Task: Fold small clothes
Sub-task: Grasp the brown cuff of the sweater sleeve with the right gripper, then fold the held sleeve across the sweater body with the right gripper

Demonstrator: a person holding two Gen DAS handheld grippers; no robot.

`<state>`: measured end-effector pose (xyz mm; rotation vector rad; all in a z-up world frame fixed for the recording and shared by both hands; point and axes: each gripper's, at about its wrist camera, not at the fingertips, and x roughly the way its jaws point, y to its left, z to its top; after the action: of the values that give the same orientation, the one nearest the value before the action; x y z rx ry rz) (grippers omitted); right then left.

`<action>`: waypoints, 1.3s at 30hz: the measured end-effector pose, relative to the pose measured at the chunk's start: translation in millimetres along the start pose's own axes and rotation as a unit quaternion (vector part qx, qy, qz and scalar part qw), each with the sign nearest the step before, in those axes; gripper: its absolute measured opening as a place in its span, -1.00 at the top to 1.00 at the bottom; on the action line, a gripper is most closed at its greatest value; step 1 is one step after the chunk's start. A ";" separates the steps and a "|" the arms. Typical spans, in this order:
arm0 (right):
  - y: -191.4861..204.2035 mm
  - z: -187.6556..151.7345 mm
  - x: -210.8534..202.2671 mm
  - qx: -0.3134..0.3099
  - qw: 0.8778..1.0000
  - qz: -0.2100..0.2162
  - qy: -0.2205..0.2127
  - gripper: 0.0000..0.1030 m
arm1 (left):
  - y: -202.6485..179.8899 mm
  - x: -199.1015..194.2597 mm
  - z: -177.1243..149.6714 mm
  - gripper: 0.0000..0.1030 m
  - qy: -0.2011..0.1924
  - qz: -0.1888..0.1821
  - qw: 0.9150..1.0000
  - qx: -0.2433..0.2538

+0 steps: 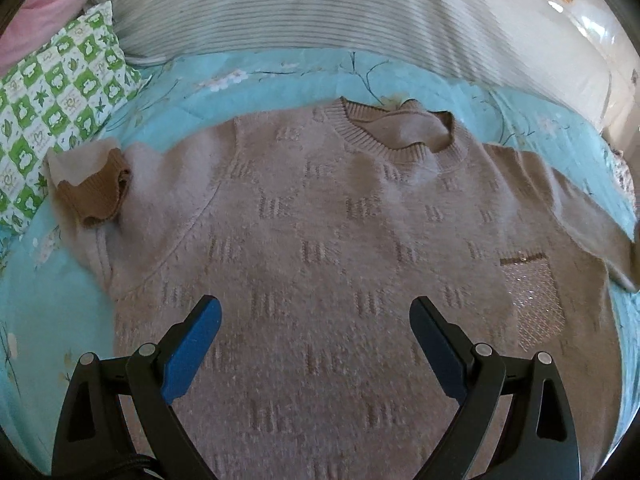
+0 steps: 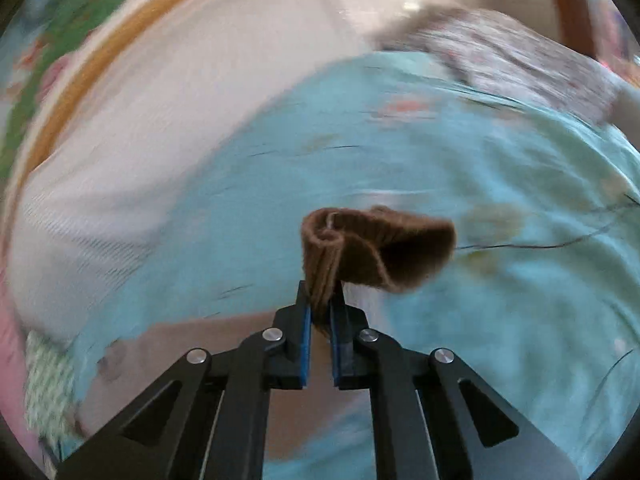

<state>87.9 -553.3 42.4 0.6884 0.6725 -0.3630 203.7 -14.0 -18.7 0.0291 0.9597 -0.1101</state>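
Observation:
A beige knit sweater (image 1: 320, 216) lies flat, front up, on a light blue floral bedspread (image 1: 248, 80), collar at the far side. Its left sleeve is folded in, with the brown ribbed cuff (image 1: 94, 196) at the left edge. Its other sleeve (image 1: 568, 208) stretches out to the right edge. My left gripper (image 1: 316, 316) is open and empty above the sweater's lower body. In the right wrist view, my right gripper (image 2: 320, 300) is shut on the brown ribbed cuff (image 2: 376, 248) of a sleeve and holds it above the bedspread (image 2: 460, 168).
A green and white patterned pillow (image 1: 56, 100) lies at the left. A striped grey blanket (image 1: 280, 8) lies beyond the sweater. A white cover (image 2: 140, 128) and a floral cloth (image 2: 520, 56) lie at the bed's far side. The right wrist view is blurred.

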 end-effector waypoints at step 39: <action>283.8 -184.3 86.7 -0.137 0.922 0.291 0.218 0.12 | 19.3 45.4 21.3 -0.86 0.044 -0.096 0.994 -0.038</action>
<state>215.2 -229.8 8.7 0.6708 0.8797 0.4435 248.9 -0.1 -44.1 -0.1302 1.0534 -0.2505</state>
